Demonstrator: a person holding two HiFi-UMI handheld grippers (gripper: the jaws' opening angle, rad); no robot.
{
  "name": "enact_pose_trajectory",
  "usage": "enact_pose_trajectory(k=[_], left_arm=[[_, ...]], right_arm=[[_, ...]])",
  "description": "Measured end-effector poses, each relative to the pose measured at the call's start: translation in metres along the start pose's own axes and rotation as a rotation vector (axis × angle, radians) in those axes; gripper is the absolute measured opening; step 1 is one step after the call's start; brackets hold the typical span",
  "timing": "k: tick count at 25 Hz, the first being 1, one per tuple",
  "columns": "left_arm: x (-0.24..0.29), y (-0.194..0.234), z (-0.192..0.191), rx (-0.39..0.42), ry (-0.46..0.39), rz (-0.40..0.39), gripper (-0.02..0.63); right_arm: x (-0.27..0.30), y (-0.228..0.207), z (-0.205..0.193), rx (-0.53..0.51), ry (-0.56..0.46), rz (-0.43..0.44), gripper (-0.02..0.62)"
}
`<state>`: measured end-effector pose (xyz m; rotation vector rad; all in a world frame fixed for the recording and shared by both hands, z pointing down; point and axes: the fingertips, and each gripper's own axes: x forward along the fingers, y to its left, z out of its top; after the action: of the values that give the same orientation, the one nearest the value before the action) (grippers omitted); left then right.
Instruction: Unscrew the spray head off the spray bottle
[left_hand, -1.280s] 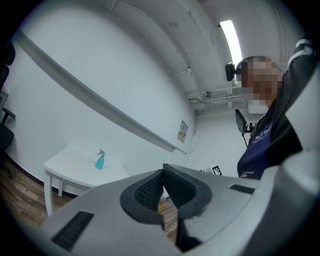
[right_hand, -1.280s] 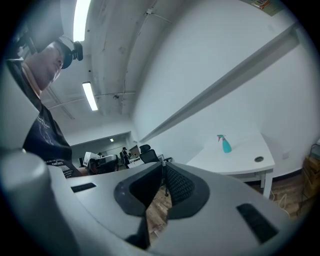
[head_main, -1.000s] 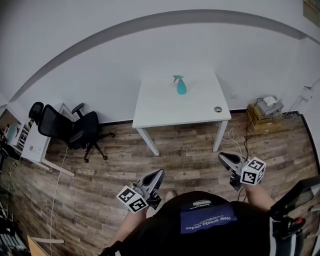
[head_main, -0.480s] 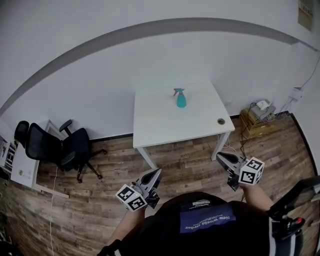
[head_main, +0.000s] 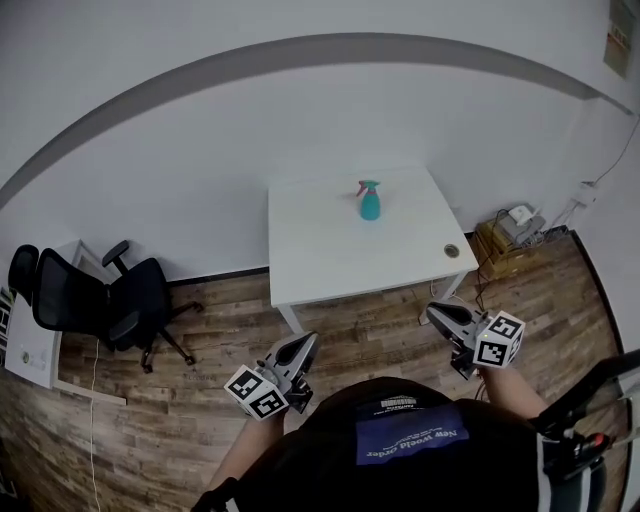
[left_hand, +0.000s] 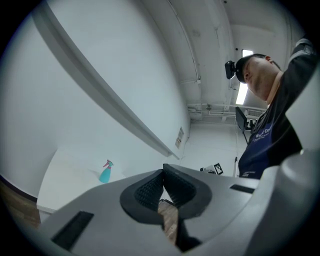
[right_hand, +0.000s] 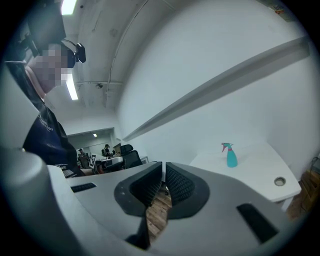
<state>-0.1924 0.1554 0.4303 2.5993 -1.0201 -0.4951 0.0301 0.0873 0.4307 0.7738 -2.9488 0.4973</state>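
Spray bottle (head_main: 370, 202) on table (head_main: 320, 255), well ahead of left gripper (head_main: 306, 341) and right gripper (head_main: 433, 311); chair (head_main: 115, 302) left of both.

Black shirt (head_main: 320, 462), dark blue patch (head_main: 413, 436) with white letters on front. Left grey plastic gripper (head_main: 306, 340) and right grey plastic gripper (head_main: 433, 311): black bumpy pads (left_hand: 149, 190), white cubes (head_main: 256, 392) with black squares.

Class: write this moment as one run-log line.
stage: bottle unreached | left gripper: jaws shut, empty | right gripper: jaws shut, empty | spray bottle: upright on table, head on
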Motion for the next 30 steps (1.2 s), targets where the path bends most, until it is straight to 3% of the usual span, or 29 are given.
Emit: enact_pose_trajectory(k=[7, 13, 17, 21, 30], left_arm=[[0.011, 0.030, -0.001, -0.025, 0.011, 0.060, 0.003], [0.055, 0.037, 0.002, 0.044, 0.020, 0.119, 0.003], [0.099, 0.043, 0.002, 0.050, -0.006, 0.182, 0.003], [0.162, 0.040, -0.002, 0.061, -0.012, 0.188, 0.003], [0.249, 0.046, -0.021, 0.056, 0.038, 0.219, 0.003]], right_arm=[[0.030, -0.024, 0.013, 0.007, 0.000, 0.059, -0.002], [0.037, -0.083, 0.015, 0.031, 0.006, 0.127, -0.002], [0.042, -0.129, 0.045, 0.001, 0.004, 0.197, -0.002], [0.036, -0.177, 0.070, -0.011, -0.003, 0.242, -0.002], [0.021, -0.270, 0.069, 0.049, 0.009, 0.256, -0.002]])
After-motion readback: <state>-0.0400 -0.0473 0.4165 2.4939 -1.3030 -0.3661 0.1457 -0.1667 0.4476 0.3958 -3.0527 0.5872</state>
